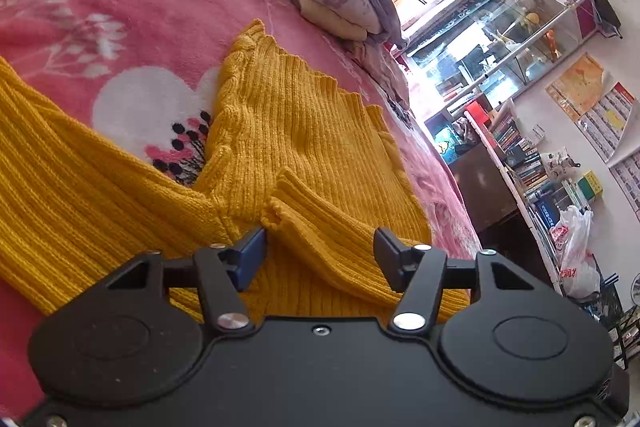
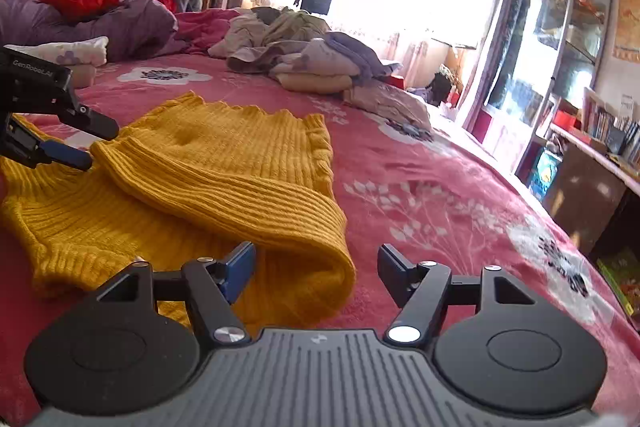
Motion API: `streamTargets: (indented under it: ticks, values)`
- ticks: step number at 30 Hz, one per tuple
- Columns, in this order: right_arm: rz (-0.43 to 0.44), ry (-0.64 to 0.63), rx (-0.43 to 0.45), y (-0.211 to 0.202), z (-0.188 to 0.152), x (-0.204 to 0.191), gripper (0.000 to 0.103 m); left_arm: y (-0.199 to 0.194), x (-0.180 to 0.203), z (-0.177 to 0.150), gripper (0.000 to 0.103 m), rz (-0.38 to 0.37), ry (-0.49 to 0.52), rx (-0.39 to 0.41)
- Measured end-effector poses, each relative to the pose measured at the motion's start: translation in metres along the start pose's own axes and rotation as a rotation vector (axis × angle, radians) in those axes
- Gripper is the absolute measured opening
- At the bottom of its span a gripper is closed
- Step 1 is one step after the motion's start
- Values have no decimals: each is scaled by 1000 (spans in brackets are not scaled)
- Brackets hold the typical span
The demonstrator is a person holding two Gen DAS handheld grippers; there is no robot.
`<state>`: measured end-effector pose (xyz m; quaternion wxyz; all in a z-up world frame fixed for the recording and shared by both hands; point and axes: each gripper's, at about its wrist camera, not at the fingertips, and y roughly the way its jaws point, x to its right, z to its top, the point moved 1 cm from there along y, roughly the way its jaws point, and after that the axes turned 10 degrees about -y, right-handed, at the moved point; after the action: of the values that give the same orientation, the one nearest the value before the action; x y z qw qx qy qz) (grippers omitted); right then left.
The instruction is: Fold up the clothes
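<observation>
Mustard ribbed-knit sweater lies partly folded on the fleecy pink floral blanket. Left gripper straddles a frilly cuff with jaws apart; right gripper gapes beside the rounded fold, gripping nothing.

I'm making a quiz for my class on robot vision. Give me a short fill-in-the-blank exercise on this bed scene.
1. The knitted sweater on the bed is ____ in colour.
2. The blanket under it is pink with white ____.
3. The right gripper has its jaws ____, pressing on nothing.
4. A sleeve lies folded over the sweater in front of the ____ gripper.

Missing words: yellow; flowers; open; left
</observation>
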<state>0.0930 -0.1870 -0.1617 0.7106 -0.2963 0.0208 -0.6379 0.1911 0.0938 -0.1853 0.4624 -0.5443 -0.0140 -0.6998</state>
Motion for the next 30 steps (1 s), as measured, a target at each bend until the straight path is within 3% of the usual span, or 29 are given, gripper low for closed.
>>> streamTargets:
  ticks: [1,2,4,6,8,11,16,20,21,23,25,27,29,30]
  values:
    - [3,20,-11,5,-3,3,67,2,0,-1,43,11,-1,3]
    - [6,39,-20,9,-6,5,67,3,1,-3,26,29,4,15]
    - [13,66,-26,16,-9,7,67,4,5,-5,5,64,28,57]
    - [14,78,-32,23,-10,8,62,-6,11,-5,4,73,50,115]
    - [-7,52,-59,33,-15,8,44,-20,18,1,4,61,91,163]
    - [-12,22,-99,35,-30,6,43,0,-3,1,4,150,82,114]
    - [-6,35,-99,31,-28,7,48,2,-7,5,4,116,86,84]
    - [24,-34,-41,8,-20,1,55,2,-2,6,6,108,123,67]
    - [40,-46,-14,2,-17,-1,55,2,0,6,11,125,141,71]
    - [73,-50,38,-9,-11,-3,52,-3,10,3,51,162,188,121]
    - [107,29,89,-10,-2,4,51,-10,20,-1,53,176,257,198]
    - [137,112,128,-9,6,12,43,-12,29,-7,52,181,351,264]
    - [150,186,104,5,6,22,29,-7,35,-15,51,137,417,271]
    - [166,197,79,15,4,24,27,-2,37,-18,50,119,434,242]
